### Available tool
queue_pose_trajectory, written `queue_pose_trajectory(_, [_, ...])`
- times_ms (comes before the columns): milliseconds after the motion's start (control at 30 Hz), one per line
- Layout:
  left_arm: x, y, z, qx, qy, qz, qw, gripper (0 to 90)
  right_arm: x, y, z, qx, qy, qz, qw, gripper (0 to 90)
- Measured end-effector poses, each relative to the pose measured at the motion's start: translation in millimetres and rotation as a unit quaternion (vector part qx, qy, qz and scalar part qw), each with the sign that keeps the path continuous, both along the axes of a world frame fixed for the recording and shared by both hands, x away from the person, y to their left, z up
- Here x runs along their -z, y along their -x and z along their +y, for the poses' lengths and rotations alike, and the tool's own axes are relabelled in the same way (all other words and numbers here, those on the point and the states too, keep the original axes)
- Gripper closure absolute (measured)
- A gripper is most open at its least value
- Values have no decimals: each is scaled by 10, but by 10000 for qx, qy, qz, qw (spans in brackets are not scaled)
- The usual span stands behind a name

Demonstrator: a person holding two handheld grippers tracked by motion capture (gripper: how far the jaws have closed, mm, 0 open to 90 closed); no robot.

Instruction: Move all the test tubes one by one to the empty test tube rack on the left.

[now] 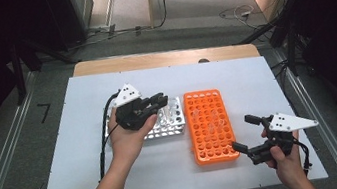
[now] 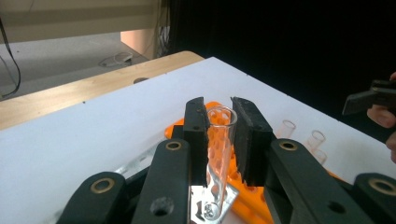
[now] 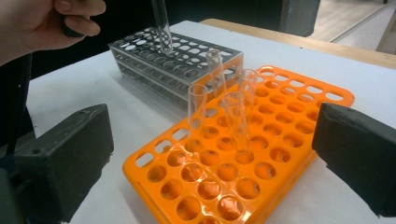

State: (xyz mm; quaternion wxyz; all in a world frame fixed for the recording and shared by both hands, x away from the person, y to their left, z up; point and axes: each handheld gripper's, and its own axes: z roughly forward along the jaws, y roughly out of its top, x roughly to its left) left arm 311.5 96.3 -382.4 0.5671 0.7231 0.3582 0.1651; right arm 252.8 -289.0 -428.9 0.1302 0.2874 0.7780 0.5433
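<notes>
Left gripper [image 2: 219,135], at the centre of its own view, has its jaws closed onto a clear tube [image 2: 218,154], which I see tilted between the pads with its lower end at the metal rack [image 2: 224,198]. From the high view I find that gripper [image 1: 150,106] left of centre, over the metal rack [image 1: 173,124]. My right gripper [image 1: 251,135] sits at the lower right, jaws spread wide and holding nothing, just beside the orange rack [image 1: 210,124]. Four more tubes [image 3: 233,121] stand upright in the orange rack [image 3: 261,158], mid-frame in the right gripper view.
</notes>
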Motion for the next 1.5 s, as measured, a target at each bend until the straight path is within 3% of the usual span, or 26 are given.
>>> queue_pose_trajectory(400, [-18,-304,-137,-109,40,-87,9999,758,18,-28,-78,91,-10,49,9999,0])
queue_pose_trajectory(967, [159,-611,-268,-483,-4,-107,9988,757,36,-47,-106,119,-18,92,9999,0])
queue_pose_trajectory(1500, [297,-634,-435,-533,-550,-118,9970,757,42,-54,-117,147,-25,101,9998,0])
